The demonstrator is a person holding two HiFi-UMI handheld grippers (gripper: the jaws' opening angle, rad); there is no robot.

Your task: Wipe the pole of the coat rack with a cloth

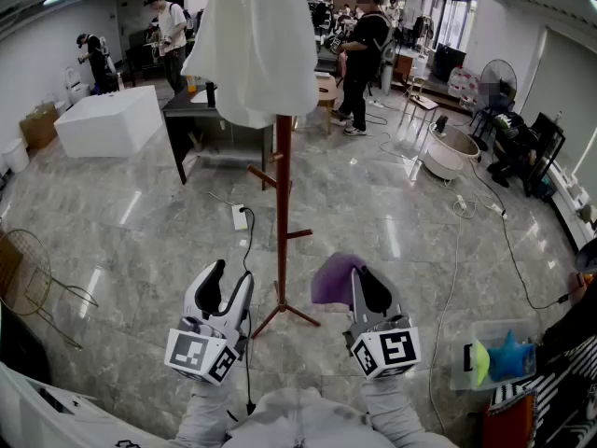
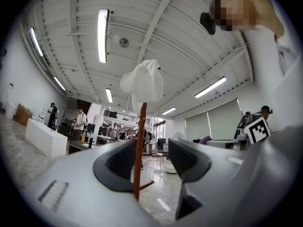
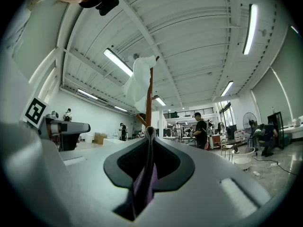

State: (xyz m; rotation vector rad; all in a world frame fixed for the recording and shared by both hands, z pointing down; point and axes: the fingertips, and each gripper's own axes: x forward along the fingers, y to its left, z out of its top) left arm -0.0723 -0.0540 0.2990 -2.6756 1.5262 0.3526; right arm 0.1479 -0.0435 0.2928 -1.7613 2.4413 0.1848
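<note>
The coat rack's red-brown pole (image 1: pixel 282 194) stands on the glossy stone floor (image 1: pixel 392 213) straight ahead, a white garment (image 1: pixel 252 45) draped over its top. Just right of its lower part, a purple cloth (image 1: pixel 331 281) is clamped in the closed jaws of the right gripper (image 1: pixel 356 273). The left gripper (image 1: pixel 231 276), left of the pole's feet, has its jaws spread and empty, and the pole shows beyond their gap.
</note>
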